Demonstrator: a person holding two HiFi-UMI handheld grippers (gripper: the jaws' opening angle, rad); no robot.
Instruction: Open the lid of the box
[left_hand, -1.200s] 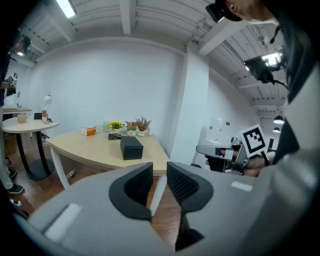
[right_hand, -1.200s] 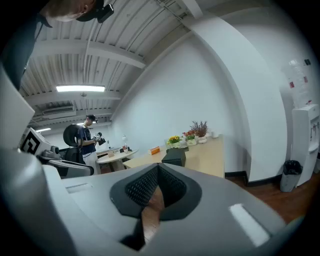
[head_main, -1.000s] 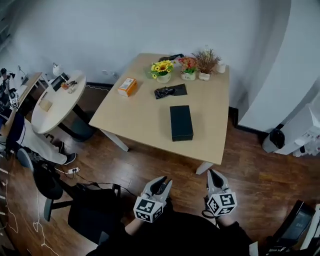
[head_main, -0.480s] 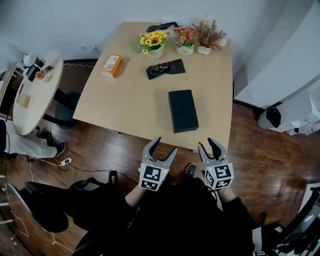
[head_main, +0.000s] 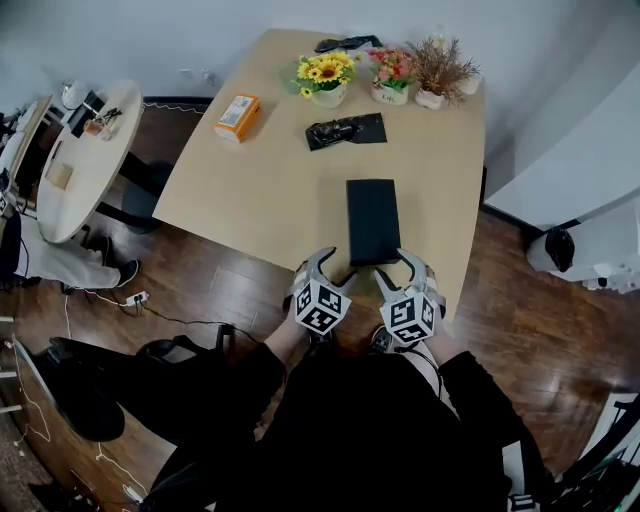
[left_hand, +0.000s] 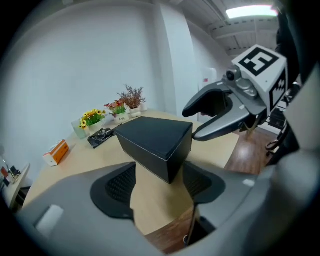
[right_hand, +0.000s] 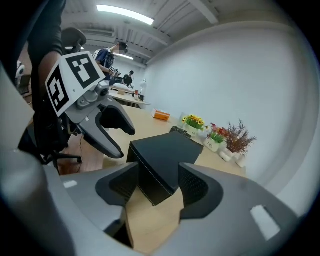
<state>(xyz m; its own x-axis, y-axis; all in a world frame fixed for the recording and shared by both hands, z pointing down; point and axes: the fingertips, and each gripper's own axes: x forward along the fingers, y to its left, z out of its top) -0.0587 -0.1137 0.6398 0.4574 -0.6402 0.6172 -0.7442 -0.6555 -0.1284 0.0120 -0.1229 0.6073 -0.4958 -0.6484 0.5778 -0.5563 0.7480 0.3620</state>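
A black rectangular box (head_main: 373, 220) with its lid down lies on the light wooden table (head_main: 270, 190), near the front edge. My left gripper (head_main: 332, 268) hovers at the box's near left corner and its jaws are opening. In the left gripper view the box's (left_hand: 155, 137) corner sits at the gap between the pads (left_hand: 120, 187) with no contact. My right gripper (head_main: 403, 266) hovers at the near right corner, its jaws opening too. The right gripper view shows the box (right_hand: 160, 150) untouched between the wide pads (right_hand: 195, 187).
At the table's far end stand a sunflower pot (head_main: 325, 75), two other small plants (head_main: 440, 75), an orange carton (head_main: 238, 115) and a black flat item (head_main: 345, 130). A round side table (head_main: 85, 160) stands left. Wooden floor lies below me.
Both grippers have moved forward from my lap to the table's front edge, either side of the box's near end. Both sets of jaws went from shut to wide apart.
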